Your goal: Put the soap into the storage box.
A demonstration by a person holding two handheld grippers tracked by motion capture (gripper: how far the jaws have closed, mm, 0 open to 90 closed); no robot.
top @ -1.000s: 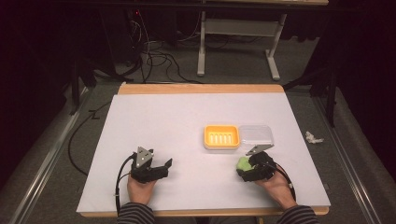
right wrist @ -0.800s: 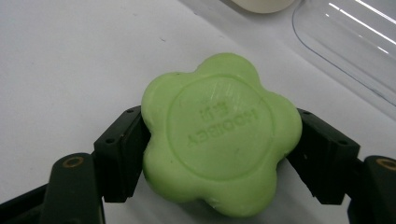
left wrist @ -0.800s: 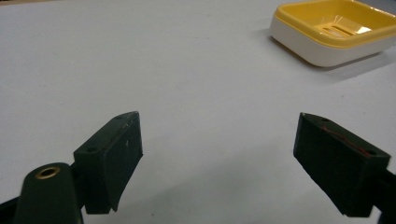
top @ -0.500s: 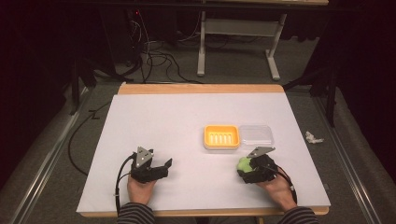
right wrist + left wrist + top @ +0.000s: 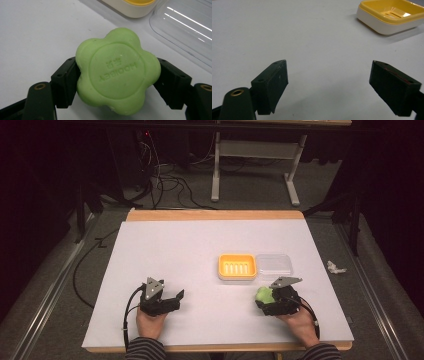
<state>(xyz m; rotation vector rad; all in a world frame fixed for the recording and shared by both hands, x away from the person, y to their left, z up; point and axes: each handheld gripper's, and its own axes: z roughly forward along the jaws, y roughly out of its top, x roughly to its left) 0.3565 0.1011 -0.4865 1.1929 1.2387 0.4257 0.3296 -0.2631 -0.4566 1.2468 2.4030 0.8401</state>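
Note:
A green flower-shaped soap [image 5: 117,75] sits between the pads of my right gripper [image 5: 117,85], which is shut on its two sides. In the high view the soap [image 5: 263,295] and right gripper [image 5: 262,301] are near the table's front right, just below the yellow soap dish [image 5: 237,266]. A clear plastic lid [image 5: 274,265] lies beside the dish on its right. My left gripper [image 5: 176,299] rests at the front left, held by a hand. Its jaws stand wide open [image 5: 328,82] over bare tabletop, with the dish [image 5: 392,15] farther off.
The white table [image 5: 200,240] has a wooden far edge. A crumpled white scrap [image 5: 336,267] lies on the floor to the right. Cables and a desk frame [image 5: 255,155] are on the floor beyond the table.

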